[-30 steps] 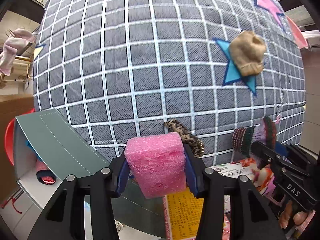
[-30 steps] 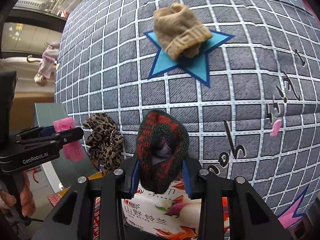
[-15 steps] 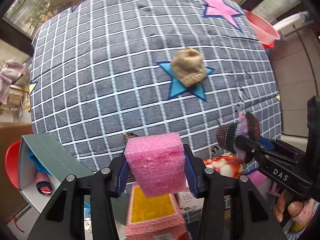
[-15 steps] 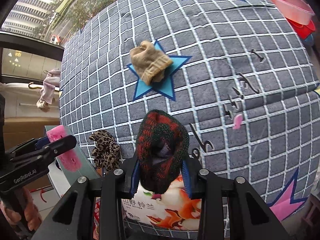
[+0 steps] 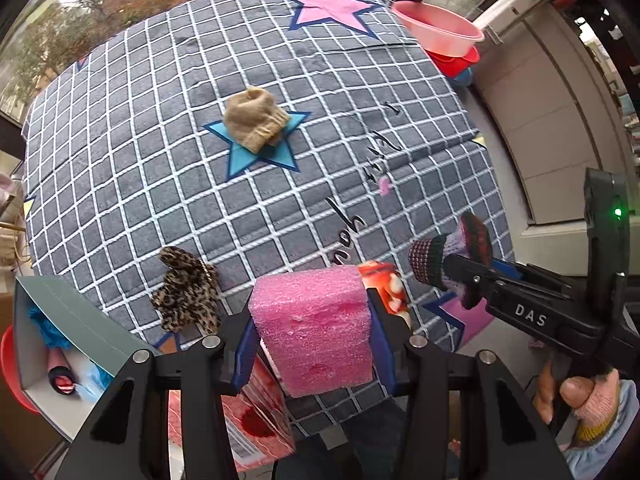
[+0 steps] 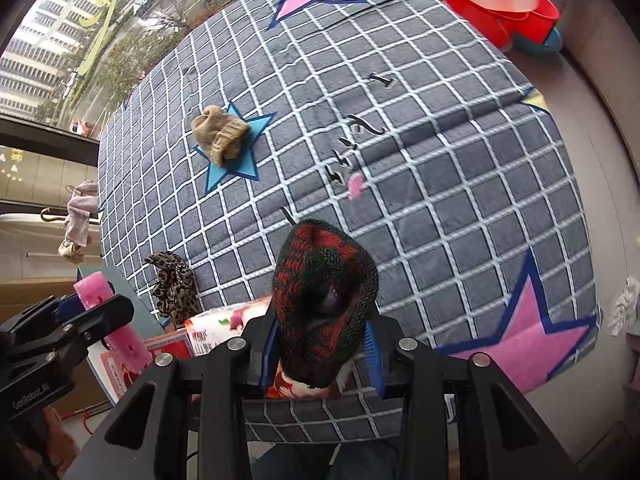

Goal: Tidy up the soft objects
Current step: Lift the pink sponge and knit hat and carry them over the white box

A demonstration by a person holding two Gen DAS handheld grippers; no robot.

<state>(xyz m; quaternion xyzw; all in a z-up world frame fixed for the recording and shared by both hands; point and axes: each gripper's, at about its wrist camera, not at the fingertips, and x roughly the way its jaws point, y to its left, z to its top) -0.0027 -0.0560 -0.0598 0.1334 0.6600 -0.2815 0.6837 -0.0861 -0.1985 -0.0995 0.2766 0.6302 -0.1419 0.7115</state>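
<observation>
Pink sponge clamped in the left gripper, knitted sock in the right gripper; both have risen off the mat, ready for the box lower left.

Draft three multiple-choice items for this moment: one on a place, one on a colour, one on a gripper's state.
1. The tan knit piece lies on:
A. a pink star
B. a blue star
C. the open box

2. The foam block in the left gripper is:
A. pink
B. yellow
C. white

3. The right gripper is:
A. open and empty
B. out of view
C. shut on the red-green knit piece

Key: 1 B, blue points show around the piece; 2 A, the foam is bright pink; 3 C, both pads press the knit's sides.
</observation>
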